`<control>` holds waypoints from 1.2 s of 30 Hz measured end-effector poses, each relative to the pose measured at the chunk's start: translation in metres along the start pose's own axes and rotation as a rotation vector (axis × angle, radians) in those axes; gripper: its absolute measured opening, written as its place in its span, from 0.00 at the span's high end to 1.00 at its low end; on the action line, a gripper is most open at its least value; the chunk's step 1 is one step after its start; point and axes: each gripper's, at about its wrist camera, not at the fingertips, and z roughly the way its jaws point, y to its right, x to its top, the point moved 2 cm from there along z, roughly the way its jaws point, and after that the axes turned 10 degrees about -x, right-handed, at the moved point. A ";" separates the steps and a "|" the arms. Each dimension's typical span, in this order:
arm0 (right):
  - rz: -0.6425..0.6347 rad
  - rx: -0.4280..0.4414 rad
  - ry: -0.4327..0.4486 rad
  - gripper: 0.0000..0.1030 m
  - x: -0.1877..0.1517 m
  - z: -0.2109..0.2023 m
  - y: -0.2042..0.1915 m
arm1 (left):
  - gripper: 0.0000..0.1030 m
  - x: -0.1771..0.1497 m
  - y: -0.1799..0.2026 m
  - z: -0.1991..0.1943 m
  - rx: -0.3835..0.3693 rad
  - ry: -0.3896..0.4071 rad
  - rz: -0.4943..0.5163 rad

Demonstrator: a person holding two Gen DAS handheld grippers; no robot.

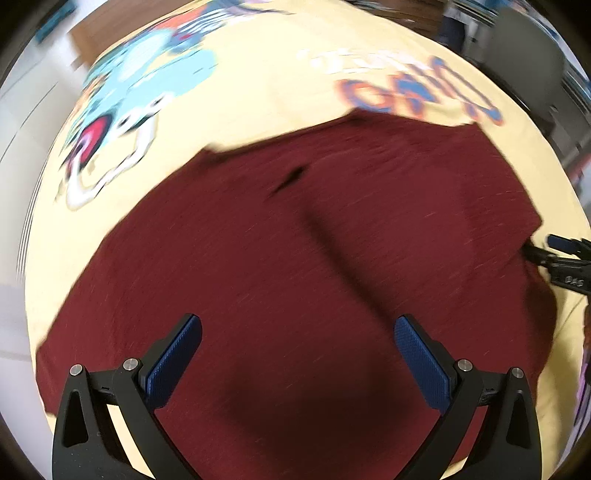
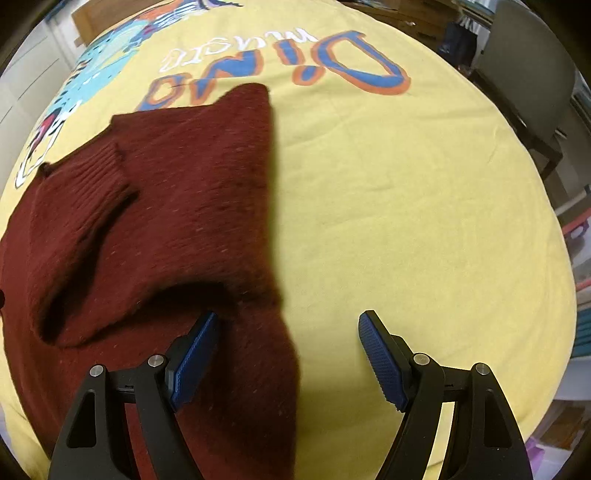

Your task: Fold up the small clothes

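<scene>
A: So, where is the sweater (image 2: 155, 236) lying?

B: Spread on the yellow cloth (image 2: 406, 221), the one printed with a blue cartoon dinosaur (image 1: 147, 85) and big blue-and-orange lettering (image 2: 343, 62). In the right wrist view the dark red knit fills the left half, its straight right edge running from near the lettering down toward the near side. A ribbed cuff (image 2: 96, 173) lies folded over the body at the far left, and a sleeve fold makes a dark pocket lower down.

A: And the right gripper (image 2: 288, 354)?

B: Its jaws stand wide apart with nothing clamped. The left blue pad (image 2: 195, 362) hangs over the sweater's near right edge, the right pad (image 2: 380, 362) over bare yellow cloth. Whether the left pad touches the knit I cannot tell.

A: What about the left gripper (image 1: 295, 362)?

B: Spread wide too, pointing down over the middle of the sweater, both blue pads (image 1: 173, 362) above red fabric with nothing pinched between them. That view is blurred, but a long crease runs diagonally across the knit. The other gripper's black frame peeks in at the far right edge, beside the sweater's corner.

A: Anything beyond the cloth?

B: A grey chair (image 2: 532, 81) at the far right and a wooden edge (image 2: 88, 22) at the far left
</scene>
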 end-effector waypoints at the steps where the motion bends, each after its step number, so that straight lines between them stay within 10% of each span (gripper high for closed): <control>1: -0.002 0.006 0.002 0.23 0.001 0.001 -0.001 | 0.01 0.007 0.009 0.004 -0.008 -0.001 0.024; 18: -0.035 0.029 0.009 0.23 0.008 0.017 -0.003 | 0.06 0.063 0.082 0.111 0.033 -0.166 0.198; 21: -0.034 0.023 0.018 0.23 0.011 0.018 -0.006 | 0.31 0.063 0.072 0.114 0.039 -0.157 0.176; 24: -0.022 0.035 0.029 0.24 0.014 0.017 -0.006 | 0.79 0.063 0.054 0.101 0.030 -0.123 0.131; 29: -0.018 0.087 0.044 0.82 0.021 0.012 -0.009 | 0.86 0.061 0.018 0.061 0.022 0.001 0.061; 36: 0.003 0.096 0.036 0.85 0.018 0.011 -0.005 | 0.86 0.033 -0.050 0.021 -0.031 0.127 -0.129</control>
